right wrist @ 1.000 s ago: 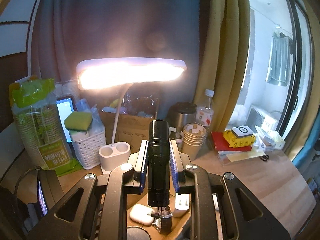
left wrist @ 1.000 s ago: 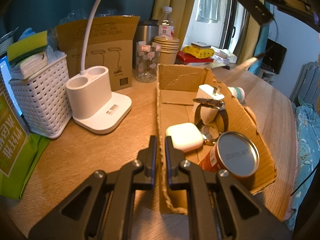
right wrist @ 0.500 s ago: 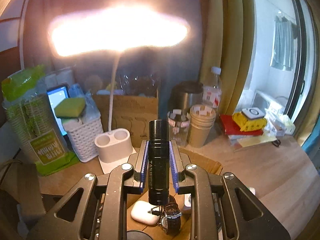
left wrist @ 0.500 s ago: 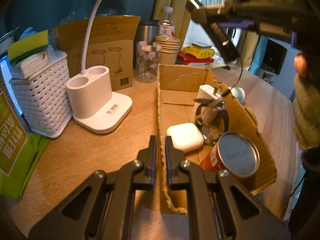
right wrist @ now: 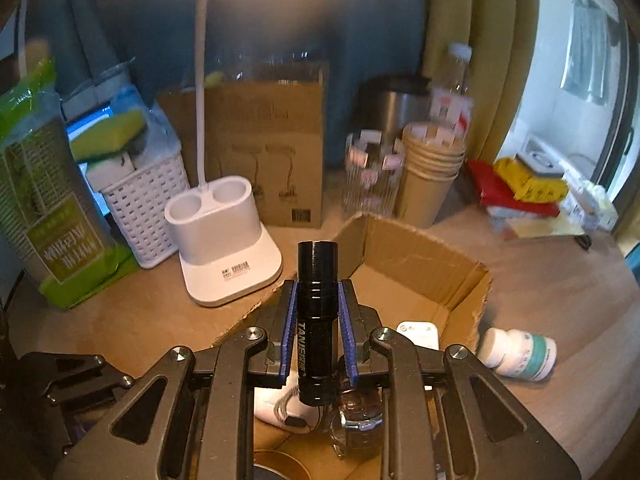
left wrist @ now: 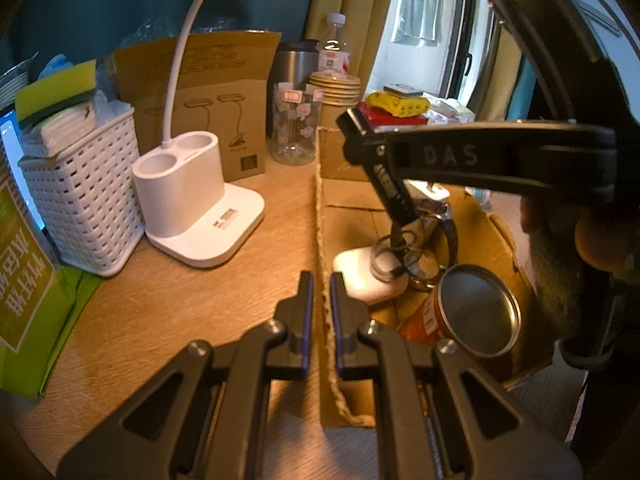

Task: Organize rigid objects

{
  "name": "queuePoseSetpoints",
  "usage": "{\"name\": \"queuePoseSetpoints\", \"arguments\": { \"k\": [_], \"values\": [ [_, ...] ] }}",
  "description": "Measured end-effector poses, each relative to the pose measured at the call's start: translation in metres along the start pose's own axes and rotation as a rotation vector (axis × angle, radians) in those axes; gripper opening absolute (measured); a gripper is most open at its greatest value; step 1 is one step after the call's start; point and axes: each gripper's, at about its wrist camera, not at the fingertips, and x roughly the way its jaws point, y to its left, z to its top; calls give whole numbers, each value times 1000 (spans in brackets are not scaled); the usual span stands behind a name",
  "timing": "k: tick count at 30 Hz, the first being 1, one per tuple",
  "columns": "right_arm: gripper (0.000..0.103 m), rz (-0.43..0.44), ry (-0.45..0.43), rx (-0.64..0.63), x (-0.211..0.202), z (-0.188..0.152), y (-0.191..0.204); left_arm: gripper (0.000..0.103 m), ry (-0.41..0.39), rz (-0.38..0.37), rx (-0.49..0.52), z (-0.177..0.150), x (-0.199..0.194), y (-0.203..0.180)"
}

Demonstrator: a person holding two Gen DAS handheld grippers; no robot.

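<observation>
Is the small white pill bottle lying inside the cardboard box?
No, the pill bottle lies on its side on the table, outside the cardboard box.

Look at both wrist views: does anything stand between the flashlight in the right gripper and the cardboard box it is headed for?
Partly. The flashlight hangs over the open cardboard box, but directly beneath its tail lie the white case and the watch. The far half of the floor looks bare.

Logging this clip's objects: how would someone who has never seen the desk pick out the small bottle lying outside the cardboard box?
Start from the open cardboard box in the middle of the wooden desk. Just past its torn corner, on the window side, a small white pill bottle lies on its side. It alone has a teal label, and it lies outside the box.
</observation>
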Motion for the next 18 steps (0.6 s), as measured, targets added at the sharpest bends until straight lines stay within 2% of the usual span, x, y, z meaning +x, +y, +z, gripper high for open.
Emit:
{"name": "queuePoseSetpoints", "arguments": {
  "k": [13,18],
  "values": [
    [22,30,151,-38,27,-4,1,9,-4,0,3,0,0,-1],
    [22,-15,195,-90,34,-6,10,9,-7,0,6,0,-2,-2]
  ]
}}
